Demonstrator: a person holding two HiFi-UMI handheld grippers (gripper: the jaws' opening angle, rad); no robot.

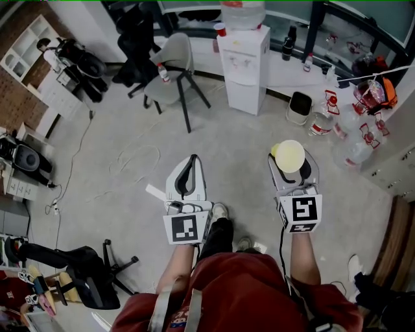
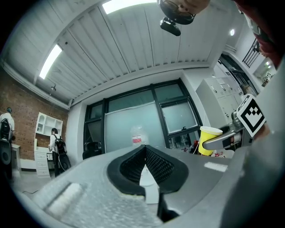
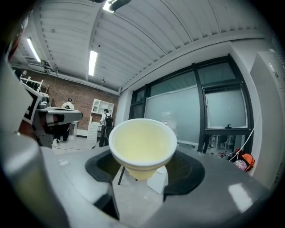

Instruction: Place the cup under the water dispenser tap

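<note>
**Empty yellow cup clamped in the right hand-held gripper, water dispenser well ahead**

Lowest in the head view is the person (image 1: 240, 292) in a red top, with both arms stretched forward. The right hand-held gripper (image 1: 290, 163), right of centre, is clamped on a yellow cup (image 1: 290, 155). The right gripper view looks straight into the cup (image 3: 142, 147). Its mouth faces the camera, its narrow base sits between the dark pads, and its pale inside holds nothing. The left hand-held gripper (image 1: 192, 161), left of centre, carries nothing. In its own view the jaw tips meet, with only a small gap below them.

Beyond both tools lies bare grey floor (image 1: 130, 149) with a thin cable looping across it. The cup is well apart from the white water dispenser (image 1: 244, 68), which stands at top centre against the far wall. A large clear bottle (image 1: 242, 13) is mounted on the dispenser and a red cup (image 1: 220, 29) stands on its top. Just right of it is a small bin (image 1: 299, 107). Further right, clear water jugs (image 1: 321, 122) stand on the floor. A grey chair (image 1: 172, 71) stands to its left.

The gripper views show a brick wall (image 3: 62, 95) on the left, tall frosted windows (image 3: 178, 107) ahead and a white panelled ceiling with strip lights.
</note>
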